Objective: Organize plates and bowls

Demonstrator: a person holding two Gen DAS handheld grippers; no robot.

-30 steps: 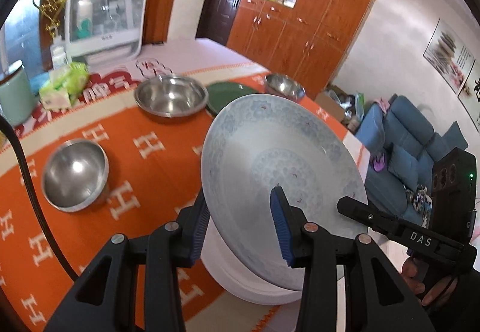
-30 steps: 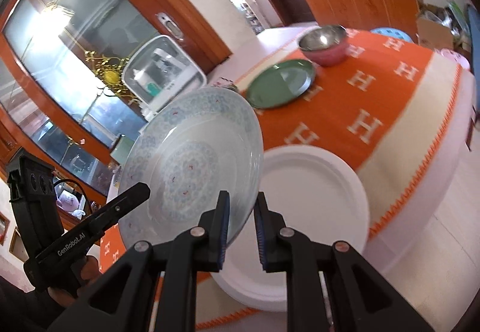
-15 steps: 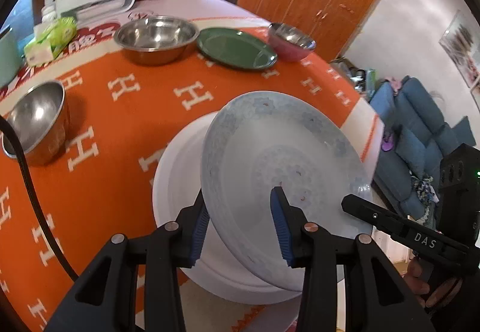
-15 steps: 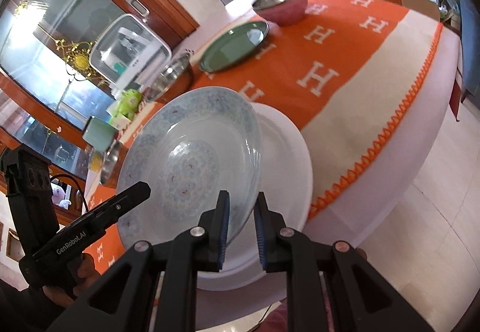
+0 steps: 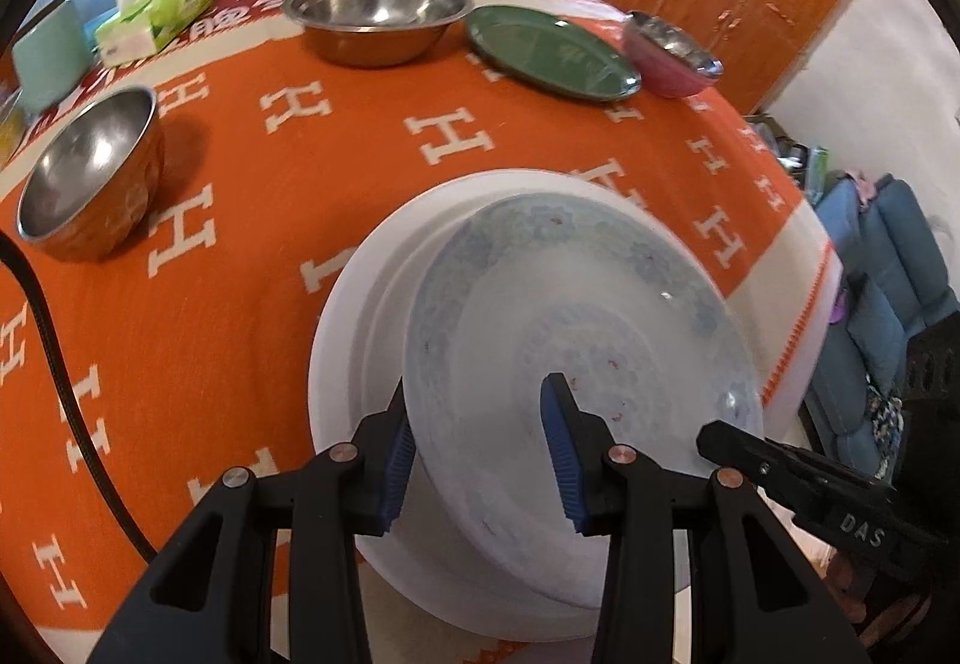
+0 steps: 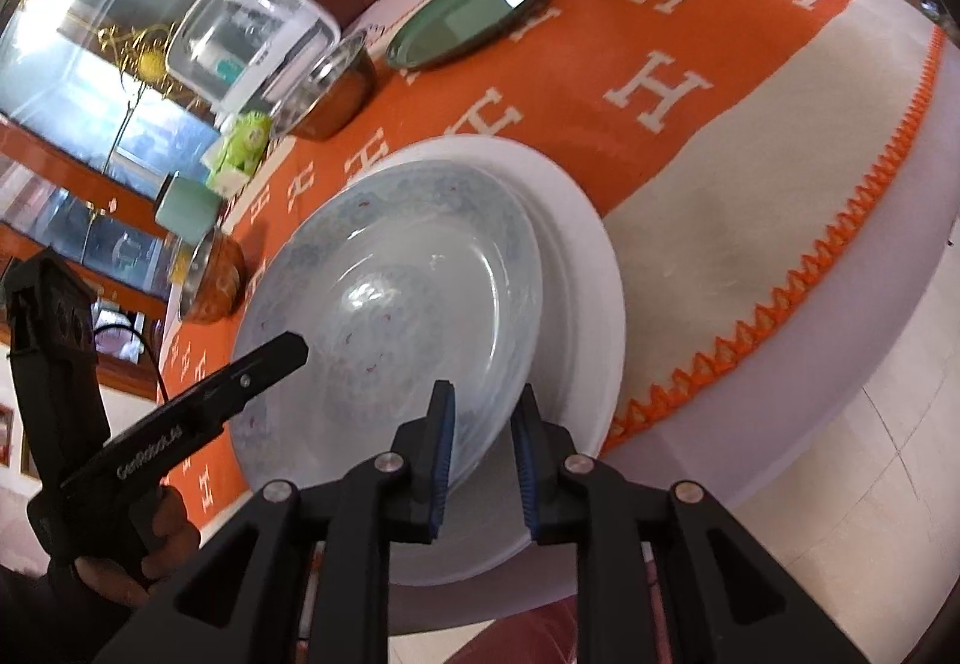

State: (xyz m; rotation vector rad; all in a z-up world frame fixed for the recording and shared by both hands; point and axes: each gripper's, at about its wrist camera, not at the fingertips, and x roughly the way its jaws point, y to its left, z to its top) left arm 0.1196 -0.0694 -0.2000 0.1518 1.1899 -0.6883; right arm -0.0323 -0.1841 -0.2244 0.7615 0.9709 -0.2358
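Note:
A pale blue patterned plate [image 5: 576,316] lies tilted over a large white plate [image 5: 354,316] at the table's near edge. My left gripper [image 5: 477,448] straddles the patterned plate's near rim, one finger beneath it and one above, jaws fairly wide. My right gripper [image 6: 483,442] is closed on the same plate's [image 6: 390,292] rim from the other side, over the white plate [image 6: 582,256]. Each gripper shows in the other's view.
On the orange tablecloth [image 5: 252,172] stand a small steel bowl [image 5: 84,178], a wide steel bowl [image 5: 375,16], a green plate [image 5: 549,52] and a pink bowl [image 5: 669,55]. A tissue pack [image 5: 153,19], a teal cup [image 5: 48,55] and a dish box sit behind.
Both grippers have lowered the patterned plate from upright in the air down onto the white plate. It now lies much flatter.

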